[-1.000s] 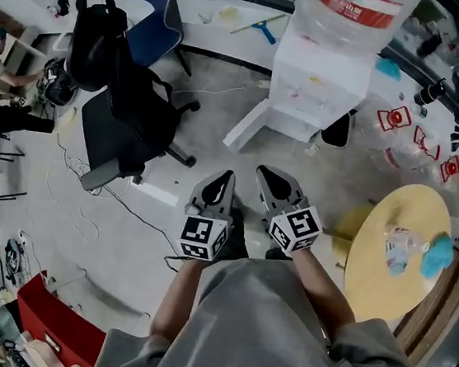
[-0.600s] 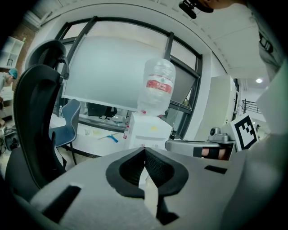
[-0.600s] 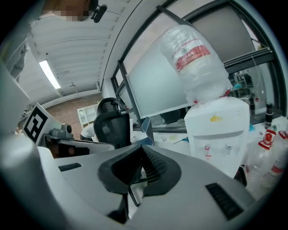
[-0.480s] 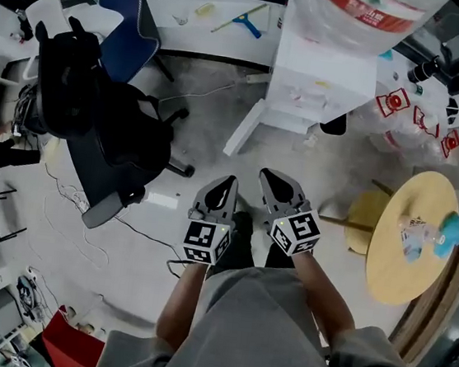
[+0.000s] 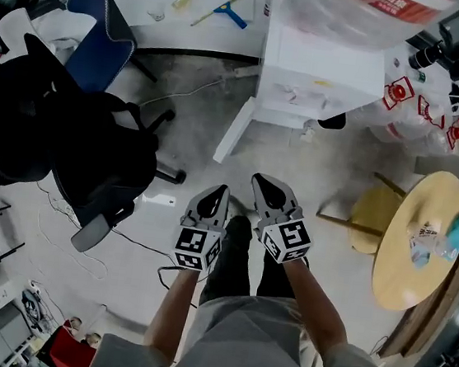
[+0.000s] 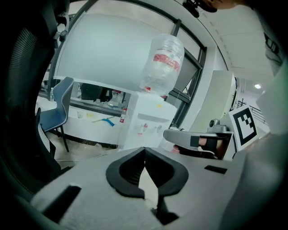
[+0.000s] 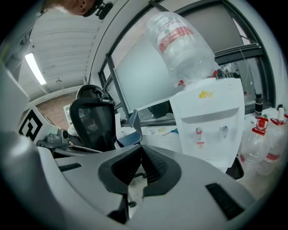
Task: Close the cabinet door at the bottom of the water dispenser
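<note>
Closer to water dispenser (image 5: 323, 65) now: left gripper (image 5: 217, 190), right gripper (image 5: 261, 180) lower, pinched together, empty. Cabinet door (image 5: 234, 129) open; push next.

Right hand-held gripper (image 7: 140, 149) jaws together, empty; water dispenser (image 7: 211, 121) ahead, black chair (image 7: 92, 121) left

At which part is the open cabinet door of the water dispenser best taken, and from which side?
Probably its free end, farthest from the water dispenser. The cabinet door stands swung out from the dispenser's corner, so leverage is greatest there. Come from the head view's left side and pinch or push the thin edge.
</note>
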Available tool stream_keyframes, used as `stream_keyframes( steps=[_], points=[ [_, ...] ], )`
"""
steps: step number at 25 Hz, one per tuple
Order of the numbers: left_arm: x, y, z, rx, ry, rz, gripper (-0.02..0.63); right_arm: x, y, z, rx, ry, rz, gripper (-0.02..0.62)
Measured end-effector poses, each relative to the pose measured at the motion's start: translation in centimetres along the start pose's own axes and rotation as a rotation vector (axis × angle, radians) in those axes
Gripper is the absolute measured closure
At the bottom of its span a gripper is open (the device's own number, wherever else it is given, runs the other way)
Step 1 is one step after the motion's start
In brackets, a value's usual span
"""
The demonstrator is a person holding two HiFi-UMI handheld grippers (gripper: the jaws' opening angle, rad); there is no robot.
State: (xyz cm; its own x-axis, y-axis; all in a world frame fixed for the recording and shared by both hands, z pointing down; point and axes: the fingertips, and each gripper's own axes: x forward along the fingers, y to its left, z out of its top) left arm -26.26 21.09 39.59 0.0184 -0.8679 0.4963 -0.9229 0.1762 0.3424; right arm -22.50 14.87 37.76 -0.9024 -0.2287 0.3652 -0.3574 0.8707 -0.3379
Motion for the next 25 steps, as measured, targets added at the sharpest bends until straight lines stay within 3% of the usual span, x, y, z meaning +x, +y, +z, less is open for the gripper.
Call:
stream_keyframes(
  steps=[15, 25],
  points=[
    [6.9, 4.8, -5.9, -0.03, 0.04, 0.064, 0.6, 5.4, -5.6, -6.3, 0.047, 0.031, 0.011, 0.584],
    [9.9, 7.8, -9.4, -0.019, 0.041, 0.031, 0.6, 8.0, -6.3, -11.2, 0.074, 0.057, -0.001, 0.585]
  ],
)
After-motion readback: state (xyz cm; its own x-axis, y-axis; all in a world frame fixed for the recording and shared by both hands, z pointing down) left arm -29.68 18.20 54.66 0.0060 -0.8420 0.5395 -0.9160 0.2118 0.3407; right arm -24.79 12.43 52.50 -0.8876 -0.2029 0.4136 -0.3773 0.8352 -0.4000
